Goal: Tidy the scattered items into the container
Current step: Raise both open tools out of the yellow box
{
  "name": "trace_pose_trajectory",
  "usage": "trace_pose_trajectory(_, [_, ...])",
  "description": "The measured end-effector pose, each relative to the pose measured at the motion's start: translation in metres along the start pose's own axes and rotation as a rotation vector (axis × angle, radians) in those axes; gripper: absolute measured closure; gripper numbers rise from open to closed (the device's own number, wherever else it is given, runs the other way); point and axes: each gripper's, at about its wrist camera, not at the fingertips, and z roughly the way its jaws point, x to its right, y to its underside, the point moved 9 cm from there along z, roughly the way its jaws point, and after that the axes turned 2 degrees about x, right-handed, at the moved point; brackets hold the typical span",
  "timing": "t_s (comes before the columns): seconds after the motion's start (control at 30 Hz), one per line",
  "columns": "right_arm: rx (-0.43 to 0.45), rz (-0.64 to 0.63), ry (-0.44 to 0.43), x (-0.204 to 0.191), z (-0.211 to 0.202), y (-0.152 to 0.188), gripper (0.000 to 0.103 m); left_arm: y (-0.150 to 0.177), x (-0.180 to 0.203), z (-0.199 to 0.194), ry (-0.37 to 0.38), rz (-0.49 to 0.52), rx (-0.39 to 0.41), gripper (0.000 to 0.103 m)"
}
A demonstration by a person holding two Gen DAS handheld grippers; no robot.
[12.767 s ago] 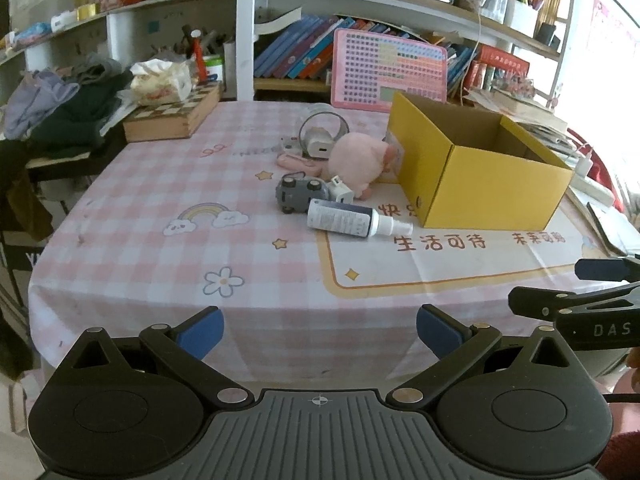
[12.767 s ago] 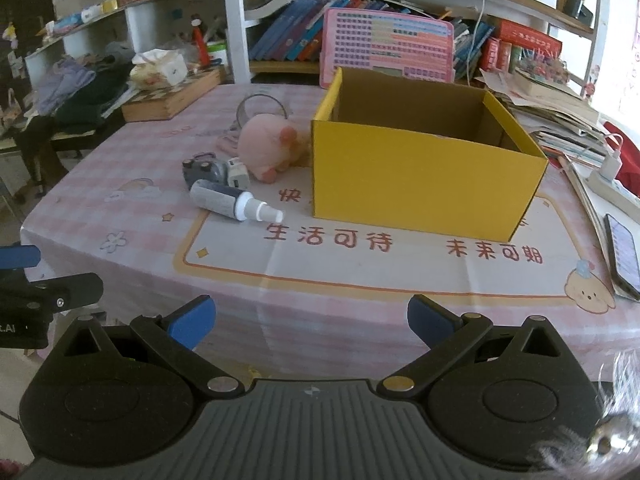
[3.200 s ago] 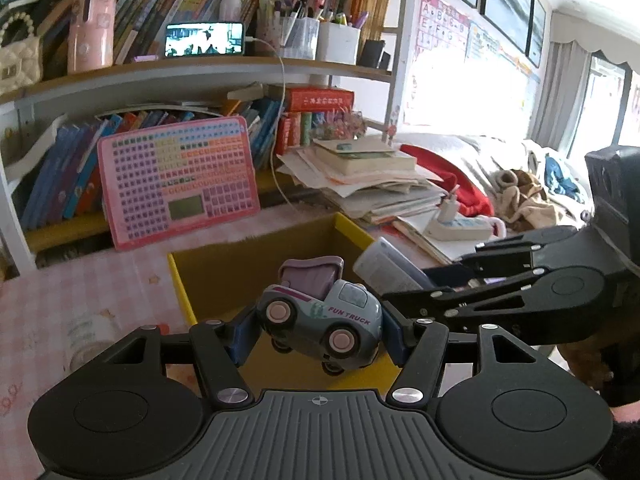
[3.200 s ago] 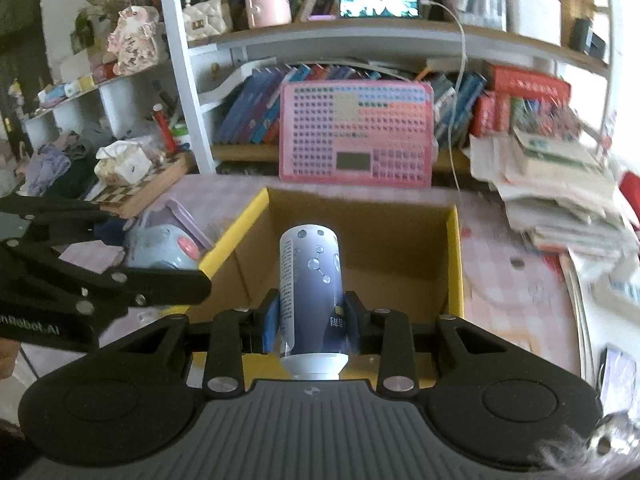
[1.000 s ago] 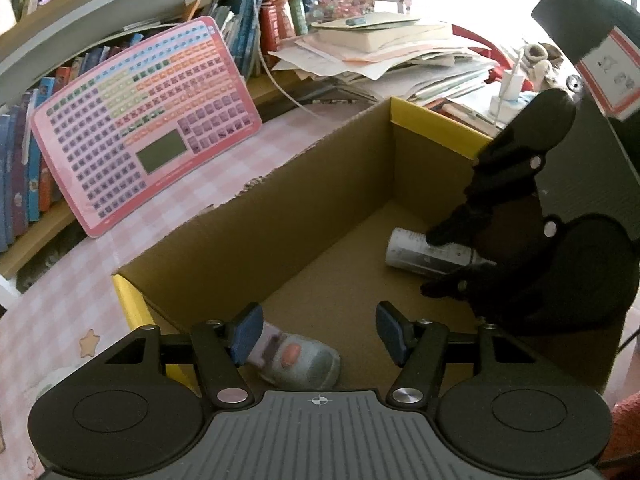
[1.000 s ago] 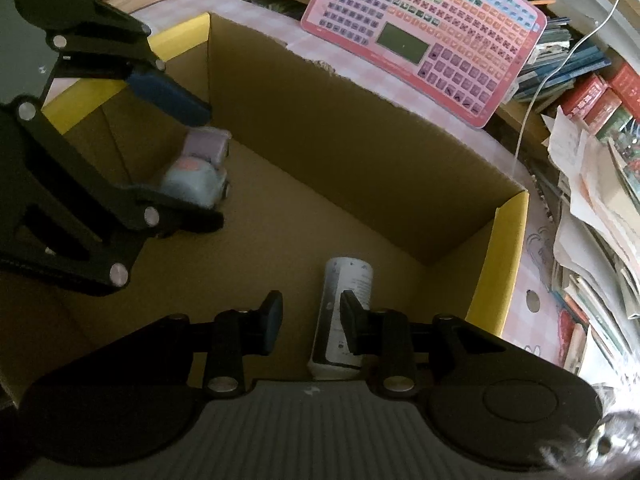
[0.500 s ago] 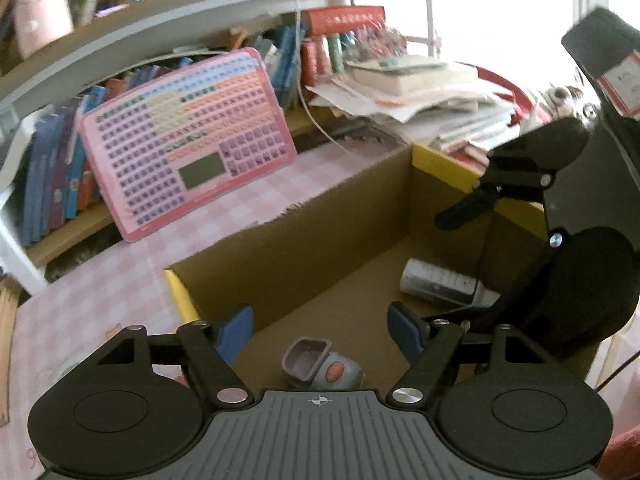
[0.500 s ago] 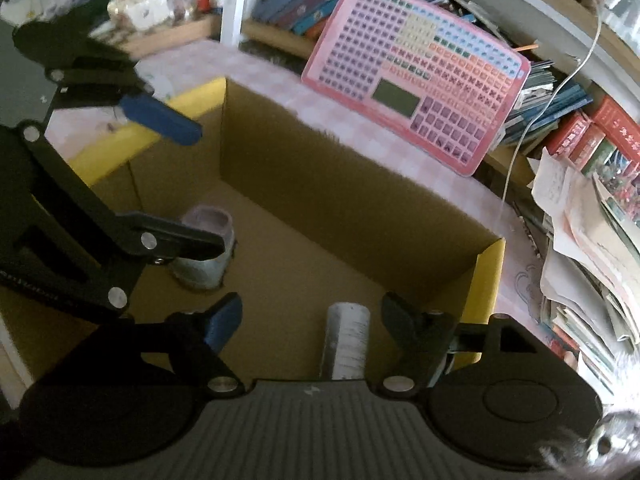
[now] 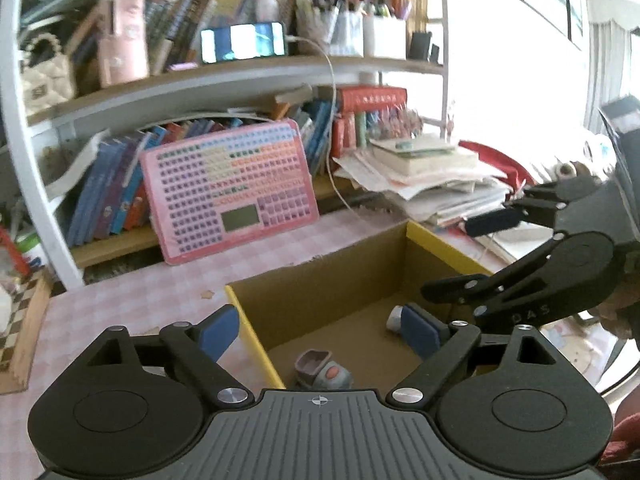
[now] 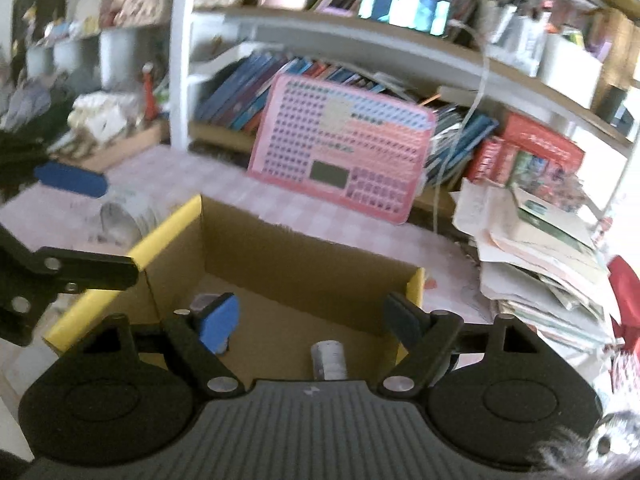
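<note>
The open yellow-rimmed cardboard box [image 9: 440, 242] fills lower centre; inside lie 1 grey toy truck [image 9: 322, 372] and 1 white cylindrical bottle [image 10: 328, 360]. The left gripper [image 9: 320, 330] and right gripper [image 10: 310, 316] are both opening, empty.

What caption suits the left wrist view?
Left gripper opening, empty, above the yellow box holding toy truck.

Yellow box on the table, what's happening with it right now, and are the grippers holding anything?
A person holds both grippers over the open yellow box. The toy truck and the spray bottle lie on its floor, apart from each other. The left gripper and right gripper are both above the box with jaws opening and nothing between them, so neither holds anything.
</note>
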Motion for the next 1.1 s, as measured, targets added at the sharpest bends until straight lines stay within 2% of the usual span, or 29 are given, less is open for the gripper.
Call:
trace_pose_trajectory(0.33, [0.077,0.11,0.122,-0.007,-0.046,0.013,0.02,0.017,-0.009,-0.054,-0.016,-0.014,0.044,0.011])
trace_pose_trajectory(0.57, [0.073,0.19,0.202,-0.021,-0.07,0.034,0.016,0.045,-0.024,-0.082,-0.022,-0.052,0.022,0.011])
trace_pose_trajectory(1.1, [0.017,0.211,0.251,-0.108,-0.102,0.077,0.012,0.112,-0.059,-0.14,-0.057,-0.109,-0.045,0.011])
